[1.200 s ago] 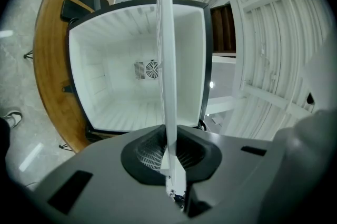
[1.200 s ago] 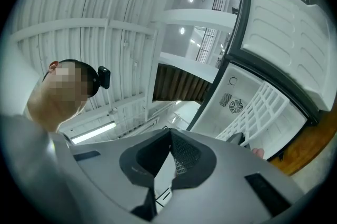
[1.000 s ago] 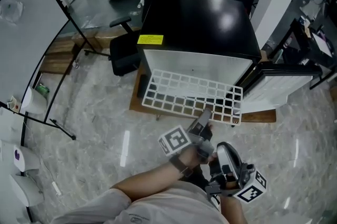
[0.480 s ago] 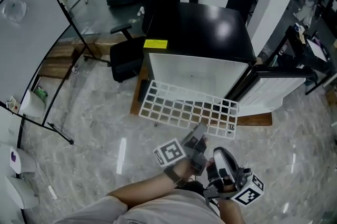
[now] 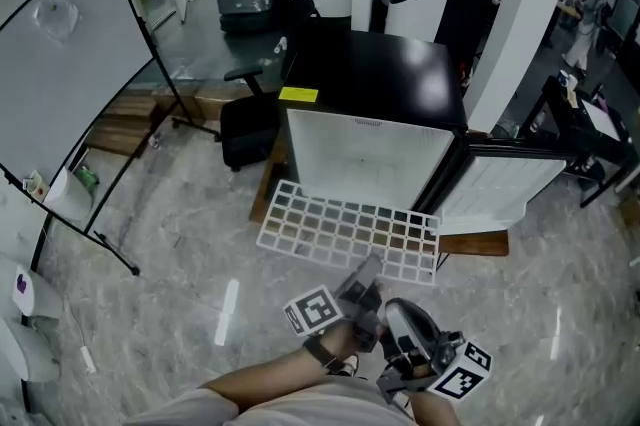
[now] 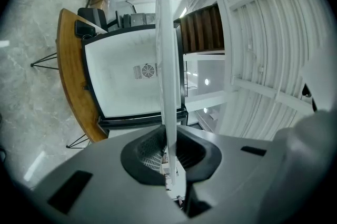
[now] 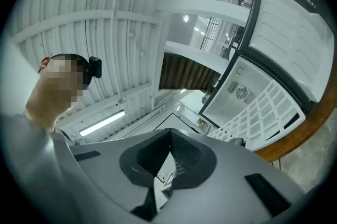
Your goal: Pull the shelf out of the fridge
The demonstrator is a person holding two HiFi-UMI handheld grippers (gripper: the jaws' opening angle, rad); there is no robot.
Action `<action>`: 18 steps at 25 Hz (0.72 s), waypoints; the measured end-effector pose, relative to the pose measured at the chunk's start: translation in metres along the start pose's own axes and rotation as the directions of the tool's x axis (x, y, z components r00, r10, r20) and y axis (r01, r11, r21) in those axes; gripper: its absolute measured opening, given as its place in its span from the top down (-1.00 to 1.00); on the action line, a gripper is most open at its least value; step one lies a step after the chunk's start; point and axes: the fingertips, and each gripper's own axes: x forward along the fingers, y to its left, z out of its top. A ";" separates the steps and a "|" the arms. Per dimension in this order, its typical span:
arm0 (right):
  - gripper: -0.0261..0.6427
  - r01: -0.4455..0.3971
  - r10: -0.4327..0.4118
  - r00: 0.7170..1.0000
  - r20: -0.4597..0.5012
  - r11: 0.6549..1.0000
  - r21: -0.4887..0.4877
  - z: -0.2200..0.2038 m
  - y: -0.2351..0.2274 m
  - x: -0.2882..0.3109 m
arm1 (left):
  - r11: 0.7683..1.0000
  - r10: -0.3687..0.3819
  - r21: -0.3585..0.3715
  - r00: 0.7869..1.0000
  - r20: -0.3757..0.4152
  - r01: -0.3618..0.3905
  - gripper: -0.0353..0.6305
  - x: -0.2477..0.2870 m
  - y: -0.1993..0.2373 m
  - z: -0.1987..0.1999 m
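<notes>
Left gripper [image 5: 367, 266] gripped the near edge of one white wire-grid shelf [image 5: 330, 229], outside the black-topped fridge [image 5: 372, 64]; right gripper [image 5: 393, 316] was closed, empty.

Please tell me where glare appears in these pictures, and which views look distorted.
Head view: soft glare atop the black fridge, bright streaks on the floor. Left gripper view: fisheye bending, dark corners, the shelf edge-on as a thin white strip. Right gripper view: the same bending.
</notes>
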 end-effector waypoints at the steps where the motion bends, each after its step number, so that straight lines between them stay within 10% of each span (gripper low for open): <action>1: 0.89 -0.008 0.008 1.000 -0.007 1.000 -0.001 -0.001 0.005 -0.005 | 1.000 -0.001 0.001 1.000 0.007 0.001 0.84 -0.004 -0.002 -0.005; 18: 0.89 -0.074 0.072 0.995 -0.070 0.997 -0.030 -0.008 0.035 -0.064 | 0.999 -0.006 0.032 0.999 0.049 0.005 0.84 -0.033 -0.019 -0.058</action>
